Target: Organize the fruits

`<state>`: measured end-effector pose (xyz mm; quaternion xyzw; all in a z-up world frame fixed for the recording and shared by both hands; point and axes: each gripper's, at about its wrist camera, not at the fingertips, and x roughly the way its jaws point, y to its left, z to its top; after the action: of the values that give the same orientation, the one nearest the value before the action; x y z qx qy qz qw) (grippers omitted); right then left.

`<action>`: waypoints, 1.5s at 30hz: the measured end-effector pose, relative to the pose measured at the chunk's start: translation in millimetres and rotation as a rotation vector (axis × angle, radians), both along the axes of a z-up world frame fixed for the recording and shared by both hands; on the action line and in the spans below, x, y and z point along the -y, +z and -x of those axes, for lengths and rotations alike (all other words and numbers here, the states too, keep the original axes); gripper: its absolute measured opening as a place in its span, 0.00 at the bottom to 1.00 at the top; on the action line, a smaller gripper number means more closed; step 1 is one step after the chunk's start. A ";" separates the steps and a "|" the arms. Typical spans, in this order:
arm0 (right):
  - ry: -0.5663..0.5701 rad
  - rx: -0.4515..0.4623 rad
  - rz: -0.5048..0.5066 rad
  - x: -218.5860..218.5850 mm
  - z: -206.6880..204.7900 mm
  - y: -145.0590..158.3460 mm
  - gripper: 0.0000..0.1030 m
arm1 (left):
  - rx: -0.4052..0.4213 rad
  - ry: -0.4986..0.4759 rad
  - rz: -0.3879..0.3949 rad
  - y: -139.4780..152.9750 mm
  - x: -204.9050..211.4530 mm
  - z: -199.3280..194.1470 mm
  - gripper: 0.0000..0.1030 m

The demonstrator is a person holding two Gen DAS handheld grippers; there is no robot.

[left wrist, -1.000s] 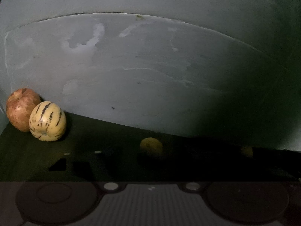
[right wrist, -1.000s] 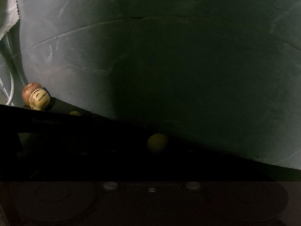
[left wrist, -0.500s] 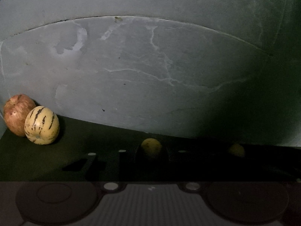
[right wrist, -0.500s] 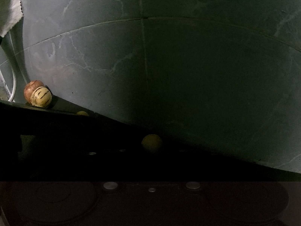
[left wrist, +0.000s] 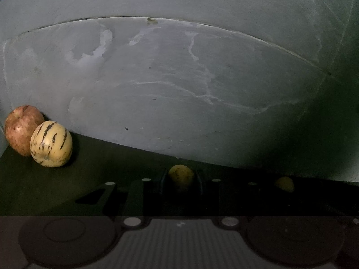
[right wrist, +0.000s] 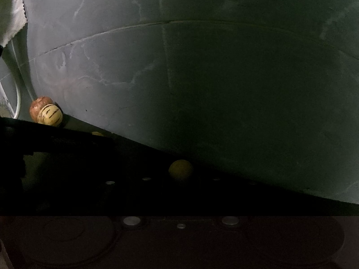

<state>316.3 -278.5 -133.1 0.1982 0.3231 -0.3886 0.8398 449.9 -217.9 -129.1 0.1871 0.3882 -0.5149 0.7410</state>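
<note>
Where my left gripper [left wrist: 180, 185] points, its dark fingers bracket a small yellow fruit [left wrist: 180, 177]; contact cannot be told. My right gripper [right wrist: 180, 179] is lost in shadow, its spread unreadable, behind another yellow fruit [right wrist: 180, 170]. Far left, a striped melon [left wrist: 51, 144] touches a red apple [left wrist: 22, 132] against the grey wall [left wrist: 179, 78].

The left gripper's fingers [left wrist: 198, 185] now flank the small yellow fruit [left wrist: 180, 177], where earlier they sat lower and wider; the right view drifts slightly.
</note>
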 end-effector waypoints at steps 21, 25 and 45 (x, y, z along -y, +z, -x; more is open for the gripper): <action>0.050 0.053 0.023 -23.7 22.0 37.8 0.27 | -0.031 0.045 0.026 19.7 -12.5 -14.4 0.27; 0.083 0.087 0.040 -34.0 36.9 61.6 0.27 | -0.019 0.071 0.039 42.5 -29.3 -5.1 0.27; 0.537 0.269 0.118 -93.0 157.6 160.6 0.27 | 0.073 0.475 0.124 158.2 -164.3 156.9 0.27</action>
<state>158.7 -185.5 27.4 0.1061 0.2266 -0.1410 0.9579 293.0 -53.6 29.1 0.0632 0.3621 -0.3421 0.8648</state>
